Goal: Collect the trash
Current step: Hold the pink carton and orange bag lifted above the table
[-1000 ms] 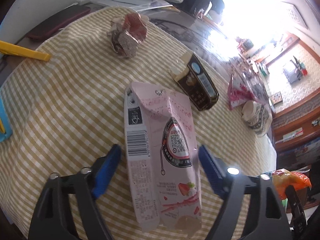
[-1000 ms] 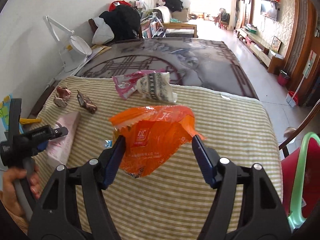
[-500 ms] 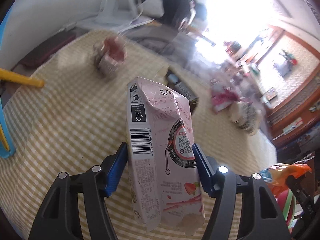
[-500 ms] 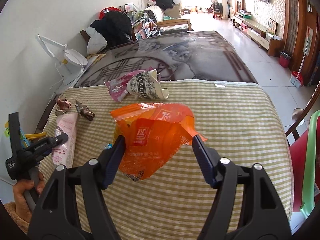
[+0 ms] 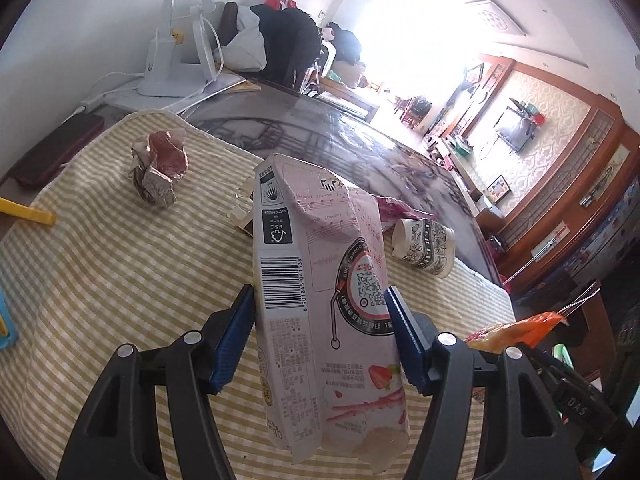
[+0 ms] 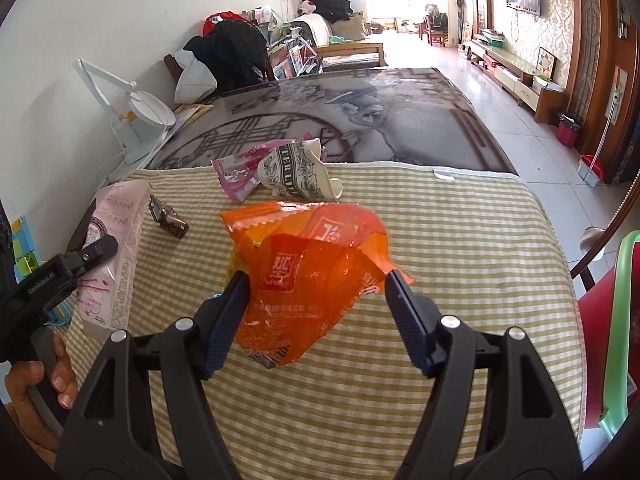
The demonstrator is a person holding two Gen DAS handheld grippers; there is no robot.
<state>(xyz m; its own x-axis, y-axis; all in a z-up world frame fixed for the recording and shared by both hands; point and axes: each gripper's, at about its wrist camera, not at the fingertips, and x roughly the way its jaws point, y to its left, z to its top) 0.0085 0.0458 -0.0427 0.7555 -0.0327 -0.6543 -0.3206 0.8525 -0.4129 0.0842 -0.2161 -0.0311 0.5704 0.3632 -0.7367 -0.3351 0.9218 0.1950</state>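
Note:
My left gripper [image 5: 320,312] is shut on a flattened pink milk carton [image 5: 324,280] and holds it tilted up above the checked cloth [image 5: 100,272]. The carton also shows in the right wrist view [image 6: 116,248]. My right gripper [image 6: 318,292] is shut on an orange plastic wrapper [image 6: 308,272], held above the cloth; the wrapper also shows at the right of the left wrist view [image 5: 516,328]. Loose trash lies on the cloth: a crumpled wrapper ball [image 5: 160,172], a printed paper cup [image 6: 296,172], a pink foil wrapper [image 6: 236,172] and a brown carton [image 6: 170,220].
A white desk lamp [image 6: 140,112] and a dark case [image 5: 56,148] stand by the wall at the left. A yellow strip [image 5: 24,212] lies on the left edge. A glass-topped table [image 6: 360,120] extends beyond the cloth. A red and green chair [image 6: 616,300] stands at the right.
My left gripper closed on the pink carton and lifted it off the cloth, tilting it up. My right gripper kept hold of the orange wrapper and rose slightly.

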